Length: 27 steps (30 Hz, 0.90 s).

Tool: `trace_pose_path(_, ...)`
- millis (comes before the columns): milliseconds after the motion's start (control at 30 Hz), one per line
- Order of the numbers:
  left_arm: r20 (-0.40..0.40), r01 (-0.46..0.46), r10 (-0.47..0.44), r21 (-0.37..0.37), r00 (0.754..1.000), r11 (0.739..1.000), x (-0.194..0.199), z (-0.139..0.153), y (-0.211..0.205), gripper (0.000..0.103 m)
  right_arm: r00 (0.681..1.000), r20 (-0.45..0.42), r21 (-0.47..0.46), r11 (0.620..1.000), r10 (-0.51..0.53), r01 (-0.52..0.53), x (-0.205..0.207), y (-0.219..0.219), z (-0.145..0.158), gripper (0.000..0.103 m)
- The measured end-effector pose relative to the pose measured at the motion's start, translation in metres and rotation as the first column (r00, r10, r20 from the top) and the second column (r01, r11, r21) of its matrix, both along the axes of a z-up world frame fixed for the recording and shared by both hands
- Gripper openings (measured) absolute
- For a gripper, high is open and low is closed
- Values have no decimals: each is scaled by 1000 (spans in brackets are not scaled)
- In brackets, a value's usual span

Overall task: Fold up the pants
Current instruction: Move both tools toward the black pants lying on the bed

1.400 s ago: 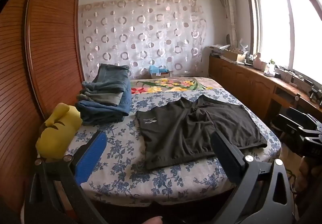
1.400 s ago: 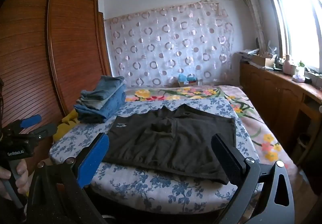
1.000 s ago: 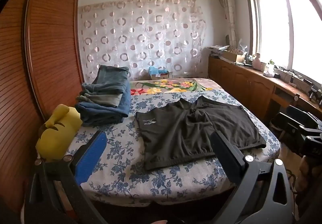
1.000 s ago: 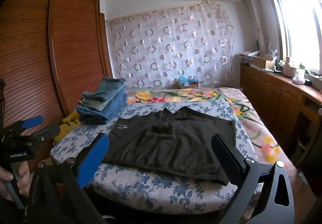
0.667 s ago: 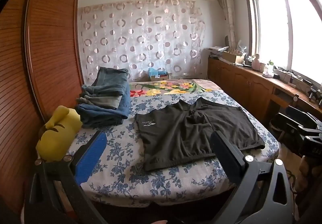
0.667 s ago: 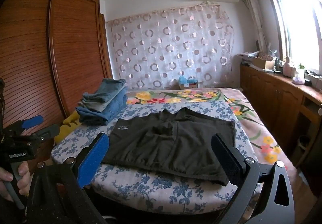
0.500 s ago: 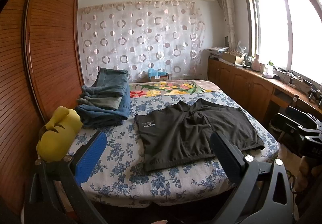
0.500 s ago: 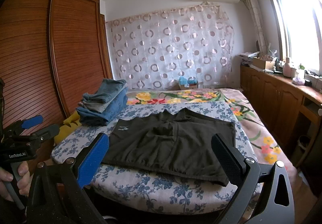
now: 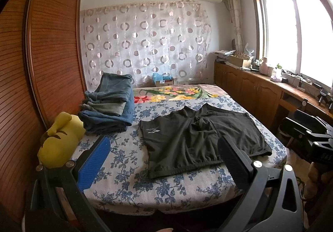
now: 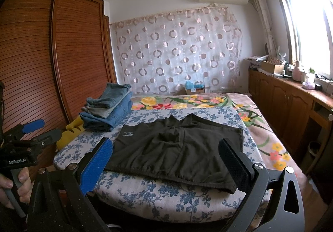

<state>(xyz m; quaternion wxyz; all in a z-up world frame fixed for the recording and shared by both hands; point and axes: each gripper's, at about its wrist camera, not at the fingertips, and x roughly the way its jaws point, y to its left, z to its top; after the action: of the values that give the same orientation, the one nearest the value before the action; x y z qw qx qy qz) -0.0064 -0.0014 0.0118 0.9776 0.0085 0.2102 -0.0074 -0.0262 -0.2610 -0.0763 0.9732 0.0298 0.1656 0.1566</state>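
Observation:
Black short pants point(image 9: 199, 140) point(image 10: 177, 152) lie spread flat on the blue-flowered sheet of the bed point(image 9: 116, 161) point(image 10: 145, 192), waistband toward me, a small white logo on the left leg. My left gripper point(image 9: 164, 157) is open and held in the air in front of the bed's near edge, nothing between its fingers. My right gripper point(image 10: 166, 161) is likewise open and empty before the bed. Each gripper shows at the edge of the other's view, the left one held in a hand point(image 10: 12, 182).
Several folded jeans point(image 9: 110, 105) point(image 10: 108, 107) are stacked at the bed's left, beside a yellow plush toy point(image 9: 60, 138). A wooden wardrobe point(image 10: 52, 65) lines the left wall. Low cabinets point(image 9: 260, 94) with clutter run under the window on the right.
Both views have drifted slightly back and up from the bed. The pants lie unchanged and both grippers stay open.

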Motion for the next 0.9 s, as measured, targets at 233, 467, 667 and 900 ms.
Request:
trace_pose_path(233, 3, 0, 0, 0, 1000, 1000, 0, 1, 0, 103, 1000, 6, -1, 1000, 0, 0, -1, 1, 1, 101)
trace_pose_path(467, 5, 0, 0, 1, 1000, 1000, -1, 0, 0, 103, 1000, 9, 0, 1000, 2, -2, -2, 0, 1, 101)
trace_pose_path(667, 8, -1, 1, 2, 1000, 1000, -1, 1, 0, 103, 1000, 12, -1, 1000, -1, 1, -3, 0, 1, 101)
trace_pose_path(900, 9, 0, 0, 2, 1000, 1000, -1, 0, 0, 103, 1000, 12, -2, 1000, 1, -1, -3, 0, 1, 101)
